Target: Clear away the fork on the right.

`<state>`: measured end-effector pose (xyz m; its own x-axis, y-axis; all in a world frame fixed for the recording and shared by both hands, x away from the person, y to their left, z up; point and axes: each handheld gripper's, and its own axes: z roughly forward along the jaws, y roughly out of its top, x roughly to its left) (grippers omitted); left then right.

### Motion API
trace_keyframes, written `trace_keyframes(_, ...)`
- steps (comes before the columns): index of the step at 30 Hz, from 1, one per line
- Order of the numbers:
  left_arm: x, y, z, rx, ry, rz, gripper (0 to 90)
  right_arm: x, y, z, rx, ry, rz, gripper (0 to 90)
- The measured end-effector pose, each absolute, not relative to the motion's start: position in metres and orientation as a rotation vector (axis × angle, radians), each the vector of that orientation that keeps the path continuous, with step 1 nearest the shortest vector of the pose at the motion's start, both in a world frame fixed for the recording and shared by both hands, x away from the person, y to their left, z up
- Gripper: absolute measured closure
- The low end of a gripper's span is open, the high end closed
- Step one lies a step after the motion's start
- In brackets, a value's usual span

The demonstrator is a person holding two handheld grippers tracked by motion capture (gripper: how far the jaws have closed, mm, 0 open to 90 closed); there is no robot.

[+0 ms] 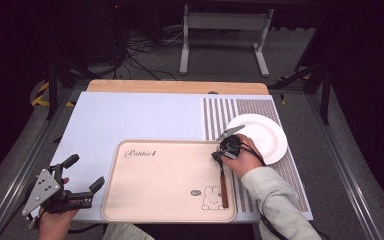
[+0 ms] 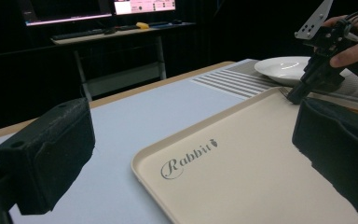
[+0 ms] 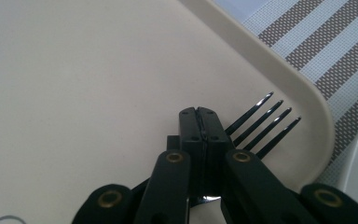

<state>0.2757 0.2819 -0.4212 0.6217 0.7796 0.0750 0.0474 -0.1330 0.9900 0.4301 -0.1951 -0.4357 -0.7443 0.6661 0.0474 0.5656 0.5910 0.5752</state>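
A fork with a brown handle lies along the right side of a beige tray printed with "Rabbit" and a rabbit drawing. My right gripper is down at the fork's neck with its jaws pressed together on it. In the right gripper view the four tines stick out just past the right gripper over the tray. My left gripper rests at the table's front left, open and empty. In the left gripper view the left gripper has its pads wide apart.
A white plate sits on a striped placemat right of the tray, just behind my right hand. A pale blue mat covers the table. Beyond the table stand a desk frame and floor cables.
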Motion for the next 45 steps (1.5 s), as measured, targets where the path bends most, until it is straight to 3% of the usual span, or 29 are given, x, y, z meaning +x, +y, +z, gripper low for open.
trace_keyframes(7, 0.276, 0.281, -0.421, 1.597, 0.705, 0.728, 0.0, 0.429, -0.196, -0.435, 1.034, 2.619, 0.893, 90.0)
trace_keyframes(10, 0.276, 0.281, -0.422, 1.597, 0.705, 0.727, 0.0, 0.426, -0.196, -0.428, 1.009, 2.593, 0.937, 84.5)
trace_keyframes(16, 0.276, 0.281, -0.421, 1.598, 0.702, 0.726, 0.0, 0.419, -0.199, -0.411, 0.908, 2.538, 1.072, 50.0)
trace_keyframes(21, 0.276, 0.282, -0.422, 1.594, 0.705, 0.726, 0.0, 0.409, -0.206, -0.394, 0.831, 2.465, 1.184, 33.2)
trace_keyframes(33, 0.276, 0.282, -0.422, 1.595, 0.71, 0.724, 0.0, 0.382, -0.232, -0.366, 0.77, 2.328, 1.329, 19.0)
trace_keyframes(45, 0.276, 0.283, -0.422, 1.594, 0.714, 0.722, 0.0, 0.359, -0.268, -0.357, 0.708, 2.22, 1.425, 14.7)
